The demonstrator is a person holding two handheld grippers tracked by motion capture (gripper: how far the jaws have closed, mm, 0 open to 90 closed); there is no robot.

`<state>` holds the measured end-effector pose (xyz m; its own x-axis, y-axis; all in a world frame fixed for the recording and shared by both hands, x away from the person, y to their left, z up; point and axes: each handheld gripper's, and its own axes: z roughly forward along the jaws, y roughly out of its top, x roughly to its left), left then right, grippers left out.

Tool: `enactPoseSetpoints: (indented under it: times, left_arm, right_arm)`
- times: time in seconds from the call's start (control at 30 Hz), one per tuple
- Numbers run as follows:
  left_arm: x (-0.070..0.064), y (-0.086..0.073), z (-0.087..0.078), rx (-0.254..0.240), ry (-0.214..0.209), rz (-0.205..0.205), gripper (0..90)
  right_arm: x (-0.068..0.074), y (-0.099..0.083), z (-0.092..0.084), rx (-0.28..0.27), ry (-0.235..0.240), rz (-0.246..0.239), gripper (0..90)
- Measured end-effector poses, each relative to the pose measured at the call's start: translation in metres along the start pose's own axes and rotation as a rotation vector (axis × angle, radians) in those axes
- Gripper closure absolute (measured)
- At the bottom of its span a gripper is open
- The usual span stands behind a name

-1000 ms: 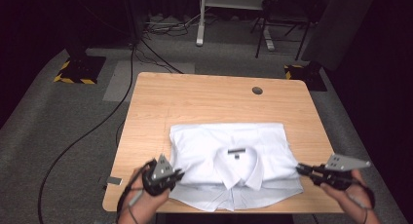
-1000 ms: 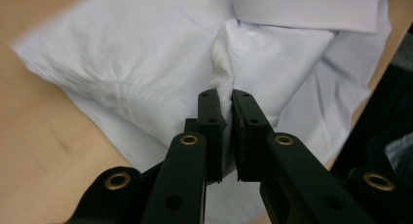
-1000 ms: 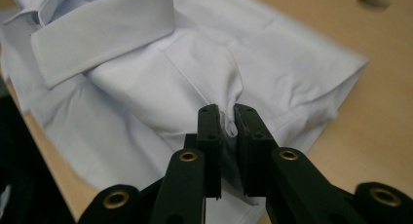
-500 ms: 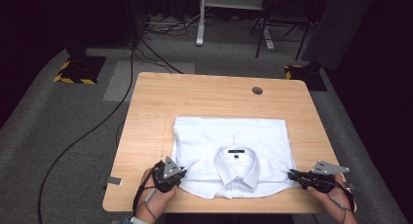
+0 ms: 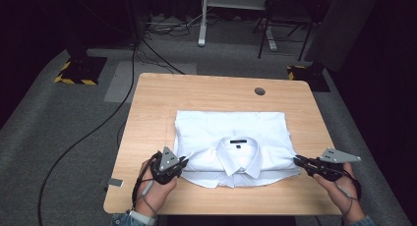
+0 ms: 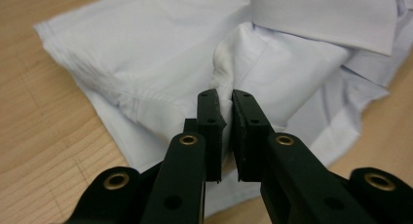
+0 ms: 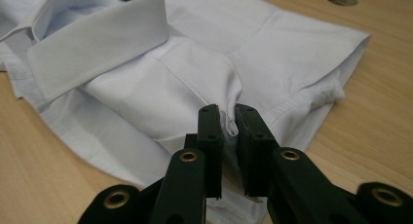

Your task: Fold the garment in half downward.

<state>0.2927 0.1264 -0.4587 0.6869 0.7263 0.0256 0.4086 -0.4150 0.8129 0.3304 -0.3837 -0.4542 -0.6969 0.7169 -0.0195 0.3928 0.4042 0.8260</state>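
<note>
A folded white shirt (image 5: 231, 137) lies collar-up on the wooden table (image 5: 162, 103), its collar (image 5: 238, 155) toward the near edge. My left gripper (image 5: 184, 160) is at the shirt's near left corner, shut on a pinch of its cloth (image 6: 223, 83). The left gripper view shows the fabric bunched between the black jaws of the left gripper (image 6: 224, 98). My right gripper (image 5: 296, 159) is at the near right corner, also shut on a fold of the shirt (image 7: 214, 73). In the right gripper view, cloth sits squeezed between the jaws of the right gripper (image 7: 226, 112).
A round cable hole (image 5: 259, 91) is in the table's far right part. A small grey tag (image 5: 115, 182) hangs at the table's near left edge. Black cables (image 5: 88, 132) trail over the grey carpet on the left. Desk and chair legs (image 5: 202, 37) stand beyond the table.
Both grippers have drawn toward the near edge and slightly inward, and the shirt has shifted and tightened with them; its near corners are pulled in under the collar.
</note>
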Motion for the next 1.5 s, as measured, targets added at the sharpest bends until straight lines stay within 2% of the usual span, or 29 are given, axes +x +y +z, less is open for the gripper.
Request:
enactPoseSetpoints:
  times: [0.07, 0.13, 0.17, 0.23, 0.33, 0.4, 0.43, 0.47, 0.53, 0.57, 0.63, 0.7, 0.8, 0.9, 0.97, 1.03, 1.1, 1.17, 1.2, 1.27, 1.33, 1.5]
  left_arm:
    - [-0.005, -0.01, -0.005, 0.029, -0.044, -0.019, 82.9]
    - [-0.004, -0.023, 0.003, 0.069, -0.09, -0.065, 82.8]
    - [-0.003, -0.028, 0.008, 0.082, -0.089, -0.077, 82.8]
    - [-0.001, -0.031, 0.017, 0.104, -0.074, -0.078, 82.6]
    - [0.001, -0.03, 0.025, 0.123, -0.052, -0.06, 82.0]
    - [0.004, -0.029, 0.029, 0.123, -0.048, -0.069, 80.1]
    - [0.006, -0.029, 0.03, 0.127, -0.042, -0.075, 75.8]
    - [0.008, -0.03, 0.031, 0.118, -0.042, -0.09, 66.9]
    - [0.012, -0.033, 0.028, 0.054, -0.06, -0.123, 45.7]
    - [0.014, -0.035, 0.023, 0.037, -0.055, -0.143, 39.3]
    - [0.02, -0.036, 0.01, 0.005, -0.033, -0.174, 34.9]
    - [0.025, -0.034, 0.0, -0.022, -0.008, -0.189, 32.6]
    - [0.034, -0.031, -0.009, -0.031, 0.036, -0.184, 31.4]
    - [0.036, -0.027, -0.004, -0.04, 0.042, -0.19, 31.4]
    - [0.033, -0.022, 0.006, -0.036, 0.019, -0.175, 30.4]
    - [0.028, -0.018, 0.018, -0.011, -0.012, -0.133, 30.3]
    - [0.024, -0.016, 0.028, -0.015, -0.025, -0.122, 31.1]
    - [0.021, -0.015, 0.038, 0.003, -0.037, -0.121, 31.3]
    - [0.021, -0.015, 0.042, 0.023, -0.029, -0.107, 31.1]
    - [0.02, -0.016, 0.051, 0.096, -0.012, -0.076, 30.4]
    - [0.019, -0.019, 0.057, 0.143, -0.014, -0.066, 29.7]
    - [0.013, -0.019, 0.058, 0.148, -0.006, -0.068, 31.2]
  right_arm:
    - [0.008, -0.006, -0.01, 0.032, 0.024, -0.008, 81.6]
    - [0.011, -0.02, -0.009, 0.087, 0.064, 0.019, 81.3]
    - [0.01, -0.027, -0.004, 0.112, 0.076, 0.032, 81.1]
    - [0.008, -0.035, 0.006, 0.126, 0.082, 0.055, 81.2]
    - [0.004, -0.038, 0.015, 0.109, 0.06, 0.058, 81.0]
    - [0.001, -0.039, 0.019, 0.102, 0.056, 0.069, 79.9]
    - [0.0, -0.039, 0.02, 0.1, 0.053, 0.072, 77.6]
    - [-0.001, -0.039, 0.021, 0.1, 0.047, 0.077, 70.8]
    - [-0.003, -0.039, 0.019, 0.094, 0.035, 0.071, 53.5]
    - [-0.003, -0.038, 0.015, 0.078, 0.039, 0.059, 48.0]
    - [-0.004, -0.035, 0.006, 0.042, 0.04, 0.083, 37.1]
    - [-0.009, -0.031, -0.002, -0.009, 0.016, 0.127, 34.1]
    - [-0.014, -0.02, -0.009, -0.056, -0.038, 0.124, 33.8]
    - [-0.015, -0.01, -0.002, -0.066, -0.021, 0.109, 33.8]
    - [-0.013, -0.006, 0.011, -0.046, -0.002, 0.08, 34.3]
    - [-0.01, -0.003, 0.027, -0.02, 0.02, 0.057, 35.4]
    - [-0.006, -0.003, 0.041, -0.003, 0.049, 0.039, 36.3]
    - [-0.005, -0.006, 0.053, 0.026, 0.056, 0.045, 37.0]
    - [-0.005, -0.008, 0.058, 0.048, 0.055, 0.044, 36.9]
    - [-0.006, -0.012, 0.066, 0.084, 0.05, 0.045, 36.2]
    - [-0.007, -0.014, 0.07, 0.109, 0.047, 0.036, 36.2]
    - [-0.005, -0.017, 0.068, 0.112, 0.028, 0.029, 38.3]
